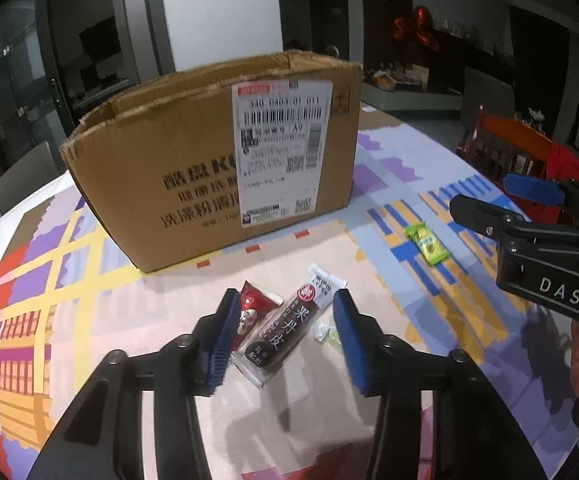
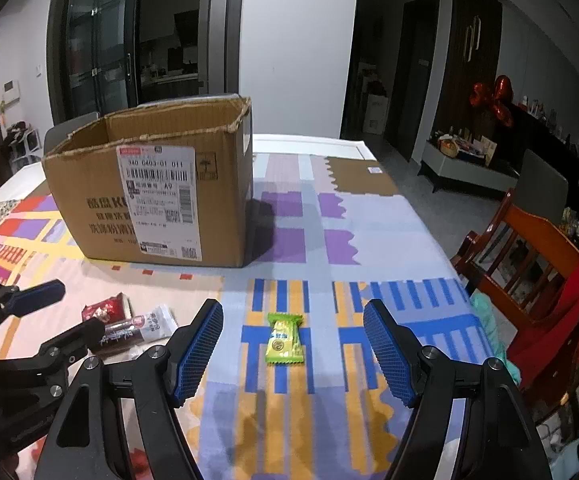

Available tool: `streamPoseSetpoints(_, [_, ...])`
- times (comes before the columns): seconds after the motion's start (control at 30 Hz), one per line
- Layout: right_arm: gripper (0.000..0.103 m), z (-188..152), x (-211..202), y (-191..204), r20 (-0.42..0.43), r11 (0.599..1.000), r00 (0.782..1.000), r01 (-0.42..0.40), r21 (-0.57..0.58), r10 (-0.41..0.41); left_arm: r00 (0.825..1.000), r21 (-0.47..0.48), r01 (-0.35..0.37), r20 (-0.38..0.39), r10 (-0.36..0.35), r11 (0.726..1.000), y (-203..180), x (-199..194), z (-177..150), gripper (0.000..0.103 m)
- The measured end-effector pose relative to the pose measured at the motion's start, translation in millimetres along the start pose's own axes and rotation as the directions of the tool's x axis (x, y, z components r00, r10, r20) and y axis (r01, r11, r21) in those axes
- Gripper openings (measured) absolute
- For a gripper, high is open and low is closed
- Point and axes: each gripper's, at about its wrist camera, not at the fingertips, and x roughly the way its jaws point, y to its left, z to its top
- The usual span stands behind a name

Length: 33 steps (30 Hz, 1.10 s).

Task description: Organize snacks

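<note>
The long brown snack bar (image 1: 279, 330) is lying on the surface between the open left tongs (image 1: 287, 338), not yet squeezed. The green candy (image 2: 284, 339) is lying between the open right tongs (image 2: 293, 354). I think both are getting picked up; next, squeezing, then lifting into the cardboard box (image 2: 149, 184).

Cardboard box (image 1: 209, 168) on table (image 2: 389, 240), open top, toward far left. Before box, near left gripper (image 1: 285, 336): long snack bar (image 1: 285, 326) between its fingers, small wrapped snack (image 1: 255, 306) just left of bar, touching it, tiny candy (image 1: 325, 334) just right of bar. Flat candy packet (image 2: 284, 339) well right of that group, between fingers of right gripper (image 2: 293, 356). Wooden chair (image 2: 525, 256) off table's right edge, cloth (image 2: 561, 320) draped on it.
</note>
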Motion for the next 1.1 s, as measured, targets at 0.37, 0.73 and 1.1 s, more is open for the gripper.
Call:
streamPoseSetpoints(0.37, [0.074, -10.3, 4.1, 16.4, -0.023, 1.0, 1.0, 0.008, 0.013, -0.008, 0.997, 0.08, 0.068, -0.038, -0.065, 0.994, 5.9, 16.4, -6.4, 0.038])
streamPoseSetpoints(0.73, [0.074, -17.5, 0.4, 30.1, -0.043, 0.99, 0.997, 0.064, 0.125, -0.059, 0.985, 0.193, 0.156, -0.103, -0.138, 0.969, 11.5, 30.1, -11.4, 0.037])
streamPoseSetpoints(1.1, [0.074, -24.1, -2.2, 50.7, -0.064, 0.983, 0.993, 0.109, 0.149, -0.1, 0.968, 0.268, 0.234, -0.15, -0.2, 0.934, 14.5, 46.2, -13.7, 0.027])
